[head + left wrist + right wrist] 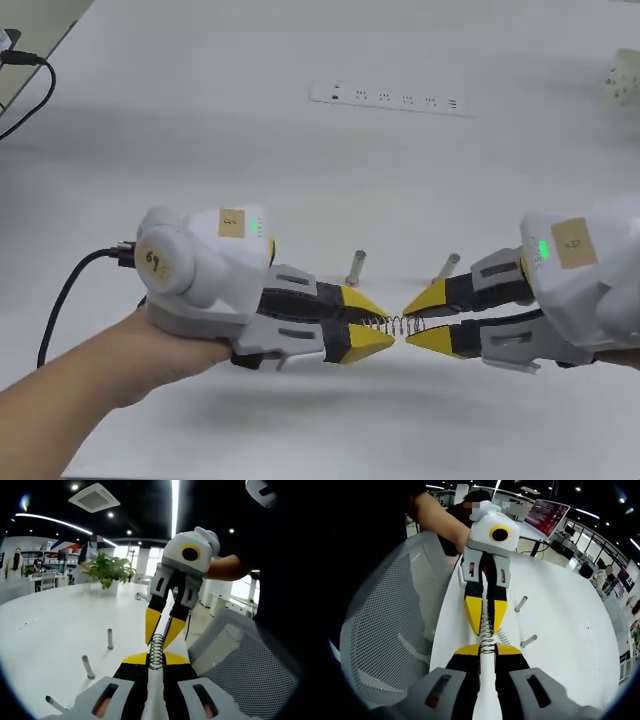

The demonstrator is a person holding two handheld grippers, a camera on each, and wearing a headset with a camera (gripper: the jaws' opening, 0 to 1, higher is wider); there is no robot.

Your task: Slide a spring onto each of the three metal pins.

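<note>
A spring (402, 323) between left gripper (388, 330) and right gripper (406, 324); pins (356, 267) on table (300, 180) behind.

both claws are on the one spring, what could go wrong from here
1. The spring is pinched at its ends between the left claw and right claw; it may bend or pop out if either pulls.
2. It is held close to the table edge, so a dropped spring could fall off.

yellow tips on white-and-black left gripper (388, 330) and right gripper (407, 326), silver spring (397, 324), white table (300, 160)
</note>
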